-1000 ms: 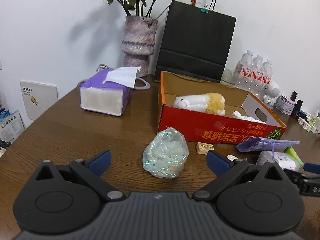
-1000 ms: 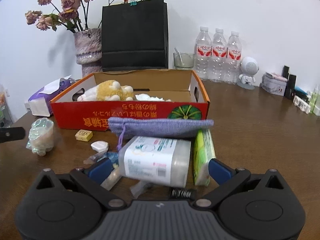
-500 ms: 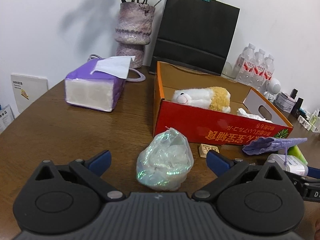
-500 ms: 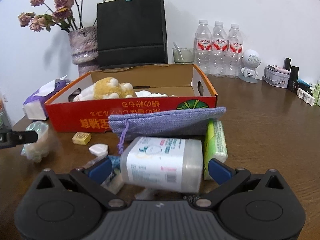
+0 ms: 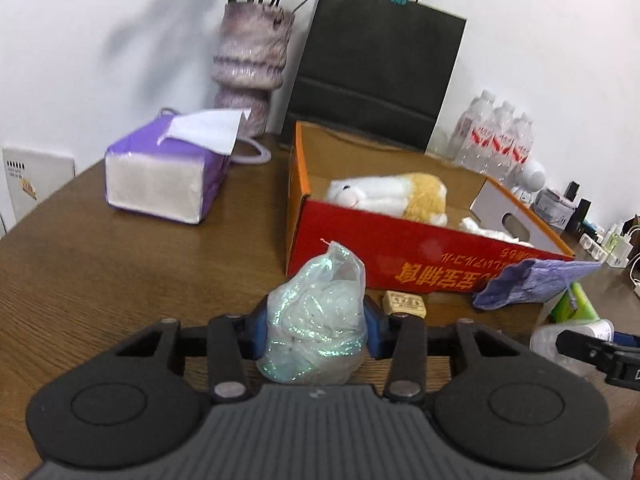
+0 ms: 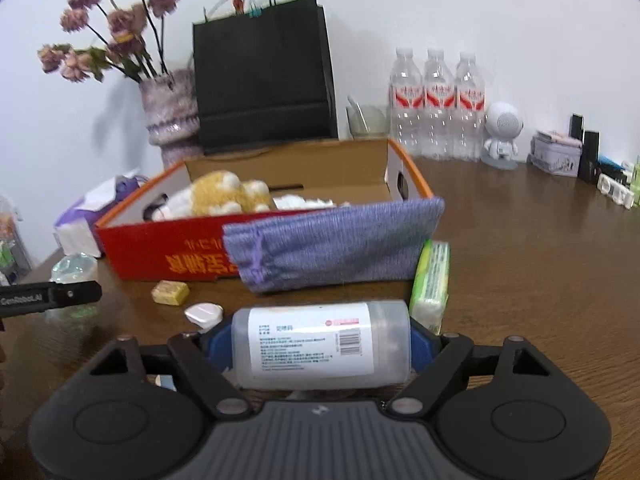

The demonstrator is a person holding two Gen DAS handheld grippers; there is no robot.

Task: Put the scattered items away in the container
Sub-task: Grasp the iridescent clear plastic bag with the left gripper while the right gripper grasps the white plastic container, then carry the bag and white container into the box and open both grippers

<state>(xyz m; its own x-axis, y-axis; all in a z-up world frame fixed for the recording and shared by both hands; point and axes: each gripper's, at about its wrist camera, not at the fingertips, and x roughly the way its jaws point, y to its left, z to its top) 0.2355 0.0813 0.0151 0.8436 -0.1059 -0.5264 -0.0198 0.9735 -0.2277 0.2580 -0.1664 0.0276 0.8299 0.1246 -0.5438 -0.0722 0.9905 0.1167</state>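
Observation:
My left gripper is shut on a shiny clear plastic bag in front of the red cardboard box. My right gripper is shut on a translucent bottle with a white label, held sideways. The box holds a white and yellow plush toy and white tissue. A purple knit pouch leans on the box front. A green tissue pack, a small yellow box and a white lid lie on the table.
A purple tissue pack sits left of the box. A vase with dried flowers and a black paper bag stand behind it. Three water bottles, a white robot figure and small toiletries stand at the back right.
Both grippers have closed: the left on the plastic bag, the right on the bottle. Both were open around these items before.

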